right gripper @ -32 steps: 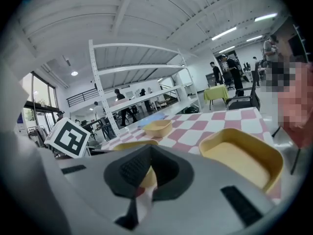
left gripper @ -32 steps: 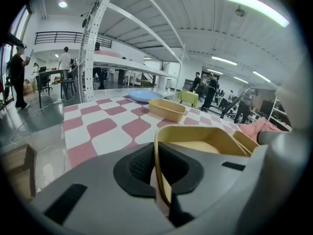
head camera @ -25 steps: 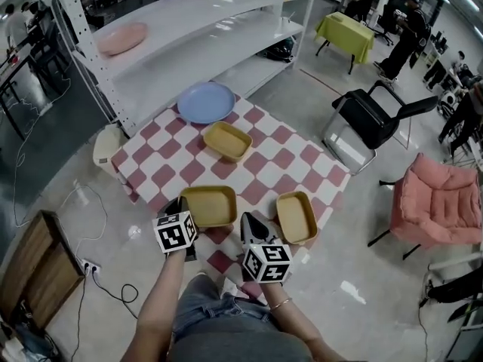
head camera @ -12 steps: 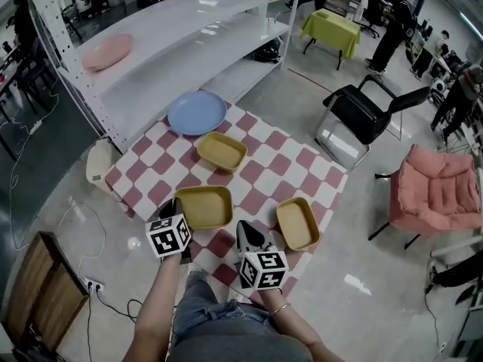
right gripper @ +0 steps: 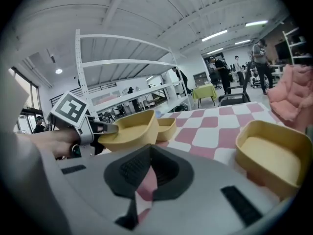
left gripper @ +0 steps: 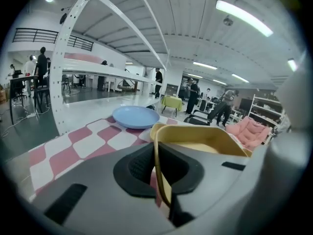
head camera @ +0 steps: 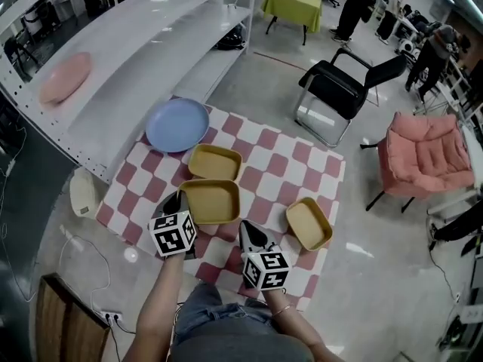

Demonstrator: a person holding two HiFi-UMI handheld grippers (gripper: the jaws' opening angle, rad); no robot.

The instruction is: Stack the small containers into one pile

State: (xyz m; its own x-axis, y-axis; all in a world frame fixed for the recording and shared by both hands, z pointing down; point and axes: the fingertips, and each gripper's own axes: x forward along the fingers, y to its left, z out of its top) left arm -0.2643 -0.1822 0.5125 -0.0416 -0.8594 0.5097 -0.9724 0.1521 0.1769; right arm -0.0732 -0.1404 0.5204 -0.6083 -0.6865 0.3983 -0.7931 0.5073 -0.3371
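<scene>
Three yellow containers are on or over the checkered table. My left gripper is shut on the near rim of one yellow container and holds it just in front of the far container. In the right gripper view the held container hangs clear of the cloth, with the far container right behind it. The third container rests at the right. My right gripper is shut and holds nothing, at the table's front between the held and third containers.
A blue plate lies at the table's far left corner. A white shelf unit with a pink plate runs along the left. A black chair and a pink armchair stand to the right.
My left gripper has carried its yellow container away from me, up close to the far container. The right gripper has shifted a little forward along the table's front.
</scene>
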